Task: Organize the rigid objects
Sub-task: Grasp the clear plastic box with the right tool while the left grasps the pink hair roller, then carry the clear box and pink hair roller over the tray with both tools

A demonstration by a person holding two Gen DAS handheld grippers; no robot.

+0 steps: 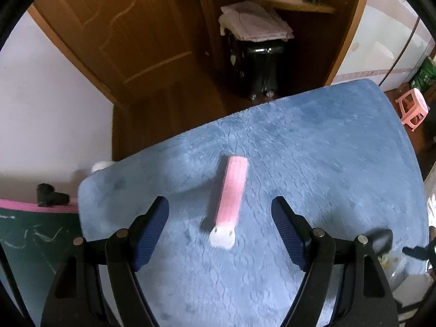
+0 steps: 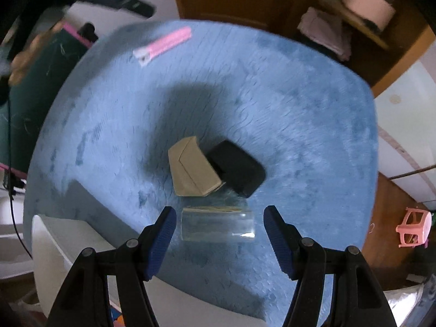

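A long pink bar with a white end cap (image 1: 230, 199) lies on the fluffy blue mat (image 1: 327, 150). My left gripper (image 1: 219, 203) hovers over it, open, a blue pad (image 1: 152, 223) on each side and not touching it. The bar (image 2: 163, 44) also shows at the mat's far left in the right wrist view. There a tan cardboard box (image 2: 190, 171) and a black box (image 2: 237, 170) lie touching mid-mat. Just in front of them is a clear plastic box (image 2: 218, 224). My right gripper (image 2: 219, 212) is open above it, with a gap at each pad.
A white bin (image 2: 68, 248) stands at the mat's near left edge. A green chalkboard with a pink rim (image 1: 32, 234) lies left of the mat. Beyond the mat are a wooden door (image 1: 122, 41), a black suitcase (image 1: 256, 68) and a pink stool (image 2: 414, 226).
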